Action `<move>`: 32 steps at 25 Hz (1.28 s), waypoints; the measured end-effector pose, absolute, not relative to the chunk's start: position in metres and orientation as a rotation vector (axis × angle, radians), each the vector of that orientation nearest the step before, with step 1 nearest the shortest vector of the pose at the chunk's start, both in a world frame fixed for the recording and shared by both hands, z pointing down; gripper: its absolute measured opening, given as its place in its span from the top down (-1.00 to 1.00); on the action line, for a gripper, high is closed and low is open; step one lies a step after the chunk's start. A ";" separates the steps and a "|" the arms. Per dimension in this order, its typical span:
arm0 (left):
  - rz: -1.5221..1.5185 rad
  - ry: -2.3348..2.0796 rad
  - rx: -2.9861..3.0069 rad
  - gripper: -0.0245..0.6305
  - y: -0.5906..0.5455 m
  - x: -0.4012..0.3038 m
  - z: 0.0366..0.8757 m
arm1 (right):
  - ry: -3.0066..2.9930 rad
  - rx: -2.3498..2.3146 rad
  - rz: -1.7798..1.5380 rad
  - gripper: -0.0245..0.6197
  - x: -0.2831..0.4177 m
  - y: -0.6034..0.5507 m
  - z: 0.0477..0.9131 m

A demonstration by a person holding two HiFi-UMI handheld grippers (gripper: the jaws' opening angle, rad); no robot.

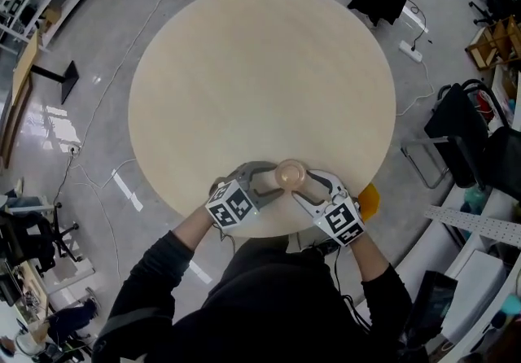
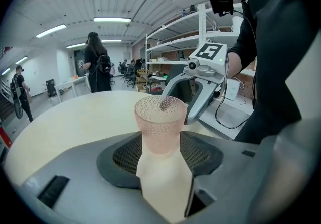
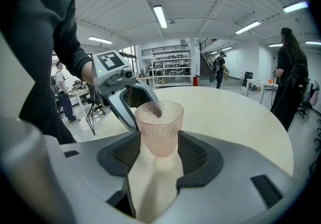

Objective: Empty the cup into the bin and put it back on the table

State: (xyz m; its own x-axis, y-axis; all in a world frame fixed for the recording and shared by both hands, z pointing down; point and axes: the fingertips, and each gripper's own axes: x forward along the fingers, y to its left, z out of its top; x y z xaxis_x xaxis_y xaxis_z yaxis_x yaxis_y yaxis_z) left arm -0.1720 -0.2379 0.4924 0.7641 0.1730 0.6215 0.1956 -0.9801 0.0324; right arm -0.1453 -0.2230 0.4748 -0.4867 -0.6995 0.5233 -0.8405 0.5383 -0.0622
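**Cup [image 1: 291,174] upright at near edge of desk [image 1: 260,68], a gripper on it from each side**

Left hand-held gripper [image 2: 161,140]: the jaws stand apart by the cup's width. The cup's lower wall sits between the pads, and I see no gap on either side. I take that as gripped, though I cannot read how firmly.

Right hand-held gripper [image 3: 159,141]: same picture. The pads are flush to the cup's wall and the cup is dead centre along the jaw line.

Key relation: the cup lies straight ahead of each gripper. Its long axis is vertical, mouth up, base on the desk. In the head view the two grippers come in as a V from my side of the desk, tips meeting at the cup. Neither looks nearer than the other.

Contents: a small dark bit [image 3: 153,110] shows through the dimpled wall near the rim. I cannot tell what it is.

Bin: not identified. A yellow-orange thing [image 1: 369,200] peeks out below the desk edge on my right and might be it.

Judgement: the lift is not yet begun. One gripper should let go first. The cup must stay level until it is over the bin.
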 end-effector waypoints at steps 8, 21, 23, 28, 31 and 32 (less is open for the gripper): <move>-0.920 -0.389 -2.906 0.17 -0.176 -0.118 0.449 | -2.346 1.449 0.427 0.19 -0.093 -0.158 0.434; -0.669 -0.574 -3.003 0.17 -0.046 -0.023 0.381 | -2.307 1.672 0.343 0.18 -0.003 -0.026 0.366; -0.643 -0.602 -3.015 0.17 -0.022 -0.010 0.376 | -2.296 1.705 0.337 0.18 0.009 -0.002 0.359; -0.557 -0.663 -3.039 0.17 0.029 0.017 0.351 | -2.328 1.835 0.354 0.18 0.036 0.051 0.338; -0.508 -0.692 -3.049 0.17 0.054 0.032 0.336 | -2.331 1.889 0.341 0.19 0.052 0.077 0.323; -0.497 -0.701 -3.052 0.17 0.063 0.037 0.333 | -2.335 1.909 0.334 0.18 0.058 0.085 0.318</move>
State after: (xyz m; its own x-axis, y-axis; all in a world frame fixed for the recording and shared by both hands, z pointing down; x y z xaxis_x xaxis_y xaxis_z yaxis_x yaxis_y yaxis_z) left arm 0.0367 0.0629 0.3326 0.8532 0.4300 0.2951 0.4210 -0.9019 0.0969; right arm 0.0576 0.0855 0.3183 -0.2048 -0.9537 0.2202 -0.9772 0.1863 -0.1018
